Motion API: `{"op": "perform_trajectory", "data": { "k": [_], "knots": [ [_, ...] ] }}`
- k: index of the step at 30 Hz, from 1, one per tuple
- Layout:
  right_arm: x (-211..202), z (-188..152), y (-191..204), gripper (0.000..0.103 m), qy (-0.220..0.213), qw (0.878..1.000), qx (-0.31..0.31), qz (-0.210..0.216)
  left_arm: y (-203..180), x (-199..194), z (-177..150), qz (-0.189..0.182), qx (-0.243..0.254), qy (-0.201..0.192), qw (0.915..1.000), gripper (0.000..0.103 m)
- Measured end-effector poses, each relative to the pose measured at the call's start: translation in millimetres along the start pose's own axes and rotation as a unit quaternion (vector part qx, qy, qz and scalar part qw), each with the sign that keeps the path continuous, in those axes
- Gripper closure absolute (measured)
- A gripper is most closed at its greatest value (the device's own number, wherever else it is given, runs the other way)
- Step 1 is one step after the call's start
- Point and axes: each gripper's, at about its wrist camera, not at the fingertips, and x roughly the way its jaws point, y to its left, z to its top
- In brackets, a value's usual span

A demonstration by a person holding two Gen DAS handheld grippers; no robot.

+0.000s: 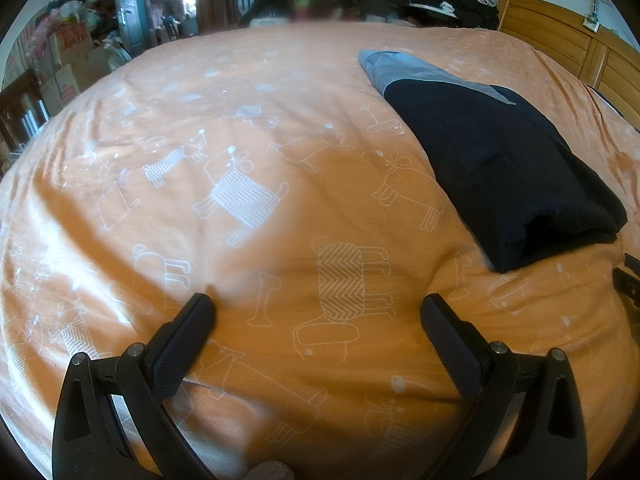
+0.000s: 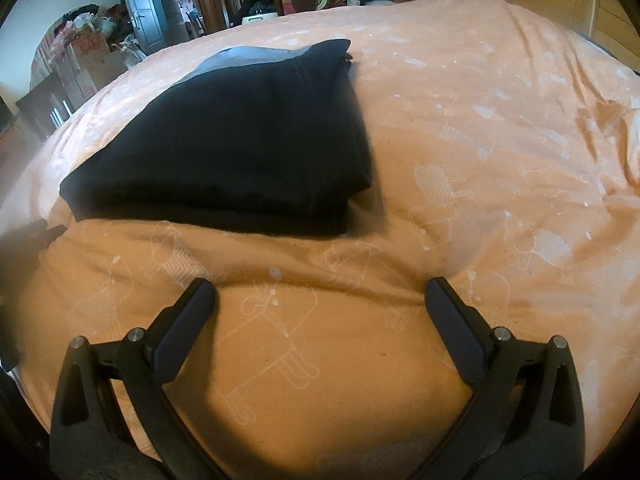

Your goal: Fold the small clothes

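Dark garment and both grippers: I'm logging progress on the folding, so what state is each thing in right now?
dark garment: folded into a compact stack, lying flat on the orange bedspread, not held.
left gripper: open, empty, above bare bedspread.
right gripper: open, empty, short of the garment's near edge.
door: cannot tell, too far and distorted.

Folded dark garment (image 2: 224, 136) on orange bedspread (image 2: 460, 140)

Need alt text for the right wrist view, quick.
A folded dark navy garment with a grey panel lies on an orange animal-print bedspread, ahead and left of the open, empty right claw. Cluttered room behind.
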Motion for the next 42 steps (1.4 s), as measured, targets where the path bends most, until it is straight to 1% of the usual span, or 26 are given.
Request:
{"op": "perform_trajectory", "data": {
  "k": [8, 11, 15, 17, 21, 22, 23, 24, 25, 27, 28, 30, 33, 34, 36, 37, 38, 39, 40, 41, 42],
  "knots": [
    [1, 0, 0, 0.0, 0.001, 1.0, -0.001, -0.001, -1, 1, 1, 0.0, 0.0, 0.001, 1.0, 0.0],
    [3, 1, -2, 0.0, 0.0, 1.0, 0.001, 0.007, 0, 1, 1, -0.001, -0.001, 0.001, 1.0, 0.0],
    [1, 3, -1, 0.0, 0.002, 1.0, -0.02, 0.004, 1, 1, 1, -0.002, -0.001, 0.002, 1.0, 0.0],
    [-6, 3, 7, 0.0, 0.008, 0.999, -0.043, -0.016, 2, 1, 1, -0.006, -0.002, 0.004, 1.0, 0.0],
    [-22, 2, 25, 0.0, 0.006, 0.994, -0.091, -0.056, 3, 2, 3, -0.013, -0.001, 0.014, 0.9998, 0.0],
    [-23, 2, 30, 0.0, 0.013, 0.993, -0.1, -0.061, 4, 2, 3, -0.016, -0.001, 0.019, 0.9997, 0.0],
    [-20, 1, 31, 0.0, 0.037, 0.994, -0.094, -0.047, 6, 2, 4, -0.018, -0.001, 0.022, 0.9996, 0.0],
    [-12, -1, 31, 0.0, 0.07, 0.993, -0.086, -0.035, 7, 3, 6, -0.023, -0.003, 0.027, 0.9994, 0.0],
    [-8, -1, 30, 0.0, 0.087, 0.993, -0.077, -0.036, 8, 3, 6, -0.026, -0.004, 0.028, 0.9993, 0.0],
    [-13, 7, 32, 0.0, 0.09, 0.992, -0.074, -0.04, 8, 2, 8, -0.028, -0.005, 0.031, 0.9991, 0.0],
    [-18, 12, 32, 0.0, 0.082, 0.994, -0.069, -0.037, 9, 1, 9, -0.028, -0.005, 0.032, 0.9991, 0.0],
    [-44, 27, 38, 0.0, 0.041, 0.996, -0.065, -0.035, 8, -2, 10, -0.025, -0.005, 0.035, 0.9991, 0.0],
    [-104, 59, 57, 0.0, -0.041, 0.995, -0.082, -0.041, 8, -10, 14, -0.015, -0.003, 0.04, 0.9991, 0.0],
    [-130, 71, 64, 0.0, -0.078, 0.992, -0.089, -0.048, 9, -20, 19, -0.01, -0.004, 0.031, 0.9994, 0.0],
    [-190, 90, 80, 0.0, -0.165, 0.979, -0.099, -0.07, 8, -46, 31, -0.015, -0.008, -0.007, 0.9998, 0.0],
    [-221, 96, 88, 0.0, -0.215, 0.968, -0.096, -0.09, 6, -66, 41, -0.011, -0.005, -0.033, 0.9994, 0.0],
    [-239, 97, 93, 0.0, -0.246, 0.959, -0.09, -0.107, 1, -90, 51, -0.01, 0.0, -0.064, 0.9979, 0.0],
    [-255, 98, 99, 0.0, -0.27, 0.952, -0.076, -0.123, -6, -127, 66, -0.008, 0.01, -0.115, 0.9933, 0.0],
    [-260, 100, 101, 0.0, -0.27, 0.953, -0.065, -0.123, -13, -157, 75, -0.002, 0.018, -0.153, 0.988, 0.0],
    [-262, 106, 102, 0.0, -0.245, 0.963, -0.05, -0.104, -20, -184, 83, 0.004, 0.024, -0.187, 0.9821, 0.0],
    [-261, 110, 104, 0.0, -0.22, 0.97, -0.042, -0.095, -26, -209, 90, 0.009, 0.025, -0.215, 0.9763, 0.0]
  ]
}}
